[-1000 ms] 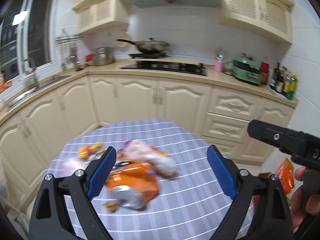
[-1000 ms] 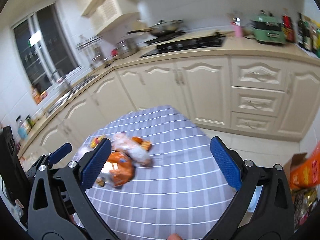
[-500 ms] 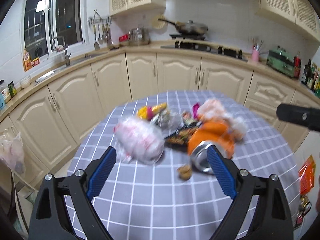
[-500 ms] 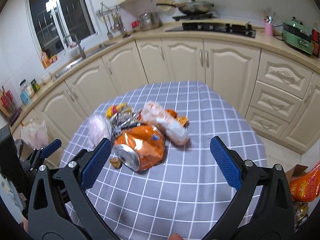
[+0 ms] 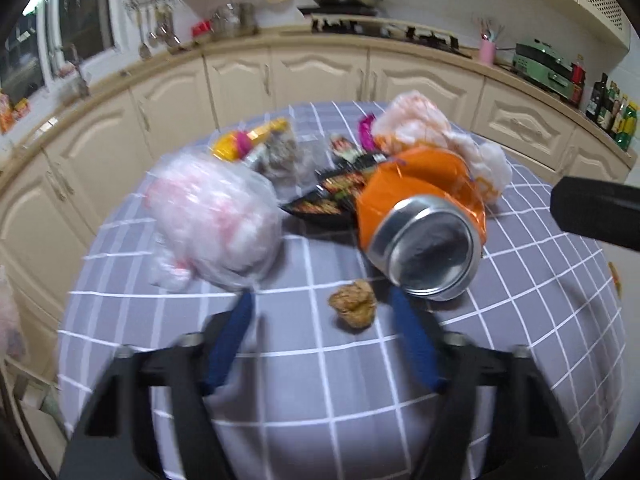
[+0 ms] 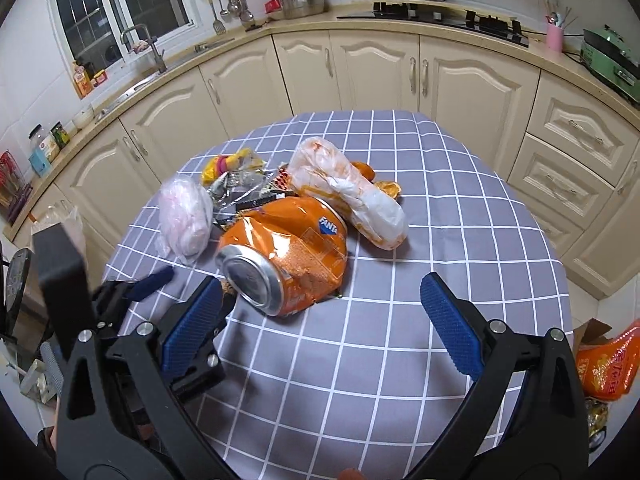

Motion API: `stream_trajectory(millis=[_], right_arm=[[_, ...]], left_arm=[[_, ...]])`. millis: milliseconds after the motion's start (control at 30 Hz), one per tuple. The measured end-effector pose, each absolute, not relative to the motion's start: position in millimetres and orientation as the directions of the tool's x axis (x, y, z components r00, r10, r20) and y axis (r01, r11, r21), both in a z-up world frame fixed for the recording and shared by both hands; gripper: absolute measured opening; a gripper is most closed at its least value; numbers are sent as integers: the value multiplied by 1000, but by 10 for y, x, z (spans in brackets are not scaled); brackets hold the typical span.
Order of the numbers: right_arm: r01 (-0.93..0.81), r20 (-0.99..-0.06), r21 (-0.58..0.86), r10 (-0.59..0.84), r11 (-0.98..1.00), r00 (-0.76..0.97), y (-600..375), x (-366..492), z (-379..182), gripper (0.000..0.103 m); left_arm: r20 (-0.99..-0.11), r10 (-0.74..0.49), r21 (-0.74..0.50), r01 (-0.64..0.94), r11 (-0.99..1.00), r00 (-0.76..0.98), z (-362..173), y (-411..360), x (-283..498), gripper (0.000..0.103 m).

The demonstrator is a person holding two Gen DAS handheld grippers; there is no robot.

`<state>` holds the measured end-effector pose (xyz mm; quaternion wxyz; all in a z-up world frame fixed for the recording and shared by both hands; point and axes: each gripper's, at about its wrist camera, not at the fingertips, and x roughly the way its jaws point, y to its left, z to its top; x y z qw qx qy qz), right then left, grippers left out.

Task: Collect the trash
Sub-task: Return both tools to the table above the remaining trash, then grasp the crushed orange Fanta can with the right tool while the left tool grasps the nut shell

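Orange crushed can lies mid-table in trash pile, brown scrap just near of it. Left gripper jaws just closing around scrap, not yet touching. Right gripper spread wide, empty. Step: first pickup; next, finish pinch, lift.

Crushed orange aluminium drink can, lying on its side on the grey checked worktop: white "FANTA" lettering on a small blue badge, its last letter cut off by a dent. Orange printed snack bag at the right edge of the right wrist view: pale lettering, not legible.
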<state>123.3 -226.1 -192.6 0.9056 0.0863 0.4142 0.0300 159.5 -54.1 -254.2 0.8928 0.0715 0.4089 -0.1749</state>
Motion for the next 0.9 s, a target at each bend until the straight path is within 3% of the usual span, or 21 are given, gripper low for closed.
stream_trajectory(millis=[67, 133, 433, 567, 667, 800, 900], right_arm=[[3, -754, 177, 134, 984, 643, -2207, 1274, -1976, 97], [-14, -764, 175, 145, 984, 628, -2130, 1329, -2036, 97], [-64, -793, 139, 150, 988, 590, -1669, 1610, -2253, 97], [-39, -804, 51, 64, 998, 591, -1518, 1725, -2373, 97], [-41, -784, -51, -14, 998, 620, -1480, 1719, -2391, 80], [-67, -772, 11, 51, 998, 633, -1600, 1660, -2341, 72], [-96, -743, 59, 107, 994, 661, -1711, 1553, -2218, 57]], left_arm=[[-758, -293, -60, 385, 921, 583, -2564, -528, 1630, 33], [-752, -306, -75, 385, 920, 584, -2572, -503, 1615, 22], [-733, -228, -102, 229, 968, 640, -2466, -29, 1532, 22], [-745, -203, -97, 199, 975, 635, -2485, 68, 1528, 22], [-754, -208, -108, 195, 975, 623, -2535, 91, 1514, 22], [-755, -210, -112, 193, 975, 621, -2554, 105, 1496, 22], [-750, -215, -110, 202, 973, 625, -2523, 82, 1487, 22]])
